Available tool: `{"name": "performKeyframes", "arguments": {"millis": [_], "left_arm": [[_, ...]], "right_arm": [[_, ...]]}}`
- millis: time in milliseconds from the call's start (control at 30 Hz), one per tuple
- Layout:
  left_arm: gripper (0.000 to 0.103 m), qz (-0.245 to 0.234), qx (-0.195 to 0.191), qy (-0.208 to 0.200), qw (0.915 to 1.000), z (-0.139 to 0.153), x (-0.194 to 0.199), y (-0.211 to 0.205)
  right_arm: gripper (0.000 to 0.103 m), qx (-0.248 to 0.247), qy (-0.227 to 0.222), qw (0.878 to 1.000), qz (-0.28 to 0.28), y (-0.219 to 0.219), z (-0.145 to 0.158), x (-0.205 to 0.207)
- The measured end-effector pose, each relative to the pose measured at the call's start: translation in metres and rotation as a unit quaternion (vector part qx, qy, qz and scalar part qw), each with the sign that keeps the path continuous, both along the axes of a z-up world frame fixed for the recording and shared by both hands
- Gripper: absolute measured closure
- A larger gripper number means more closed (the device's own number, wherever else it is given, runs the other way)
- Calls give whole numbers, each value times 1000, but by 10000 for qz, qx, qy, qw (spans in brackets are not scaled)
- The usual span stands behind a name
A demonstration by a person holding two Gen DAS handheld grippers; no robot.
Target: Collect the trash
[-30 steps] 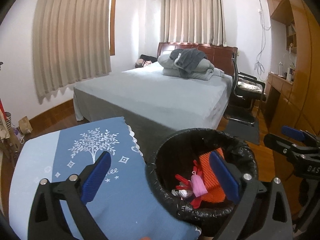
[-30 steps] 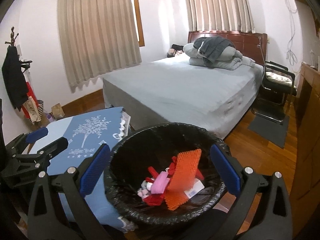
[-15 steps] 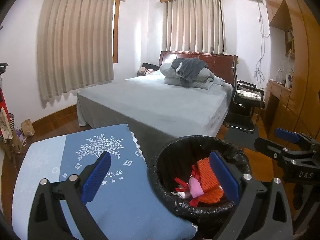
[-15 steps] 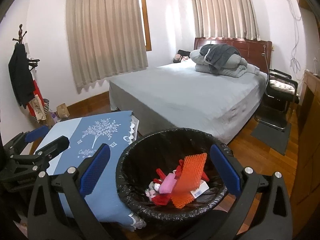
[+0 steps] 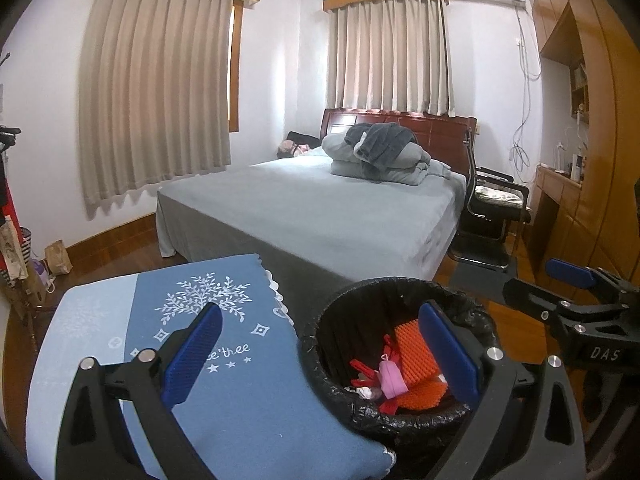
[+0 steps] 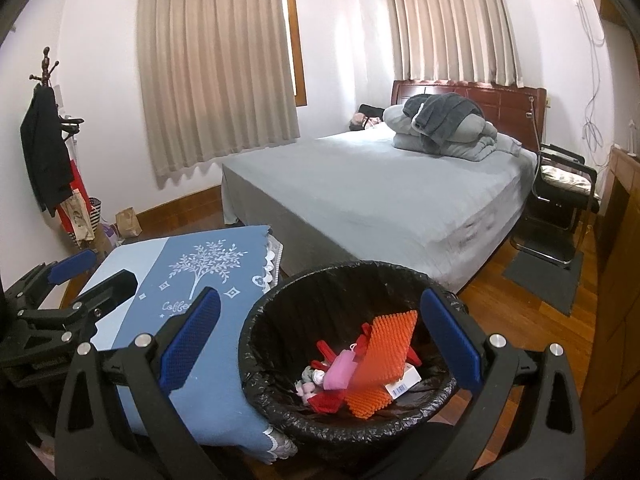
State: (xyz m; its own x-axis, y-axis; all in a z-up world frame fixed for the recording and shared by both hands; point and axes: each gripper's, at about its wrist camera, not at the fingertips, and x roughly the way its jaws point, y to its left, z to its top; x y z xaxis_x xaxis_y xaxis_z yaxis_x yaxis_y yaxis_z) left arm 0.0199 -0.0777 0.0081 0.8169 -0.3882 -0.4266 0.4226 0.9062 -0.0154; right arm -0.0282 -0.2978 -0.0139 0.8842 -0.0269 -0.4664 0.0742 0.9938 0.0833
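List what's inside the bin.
In the bin: an orange mesh sheet, a pink piece, red bits, a barcoded box, whitish scraps. Anything under them is covered.

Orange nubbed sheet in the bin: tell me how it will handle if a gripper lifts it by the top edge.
The orange nubbed sheet stands propped among the other trash, its lower part bending forward, so it is probably flexible and would droop. It looks thin, so likely light. Its bumpy surface should give the pads some grip. Both grippers are open and empty.
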Motion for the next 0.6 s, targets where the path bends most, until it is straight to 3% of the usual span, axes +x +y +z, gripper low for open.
{"name": "performKeyframes", "arguments": {"millis": [600], "left_arm": [[6, 5, 0, 13, 10000, 0, 0, 0]], "right_arm": [[6, 1, -5, 10000, 0, 0, 0, 0]]}}
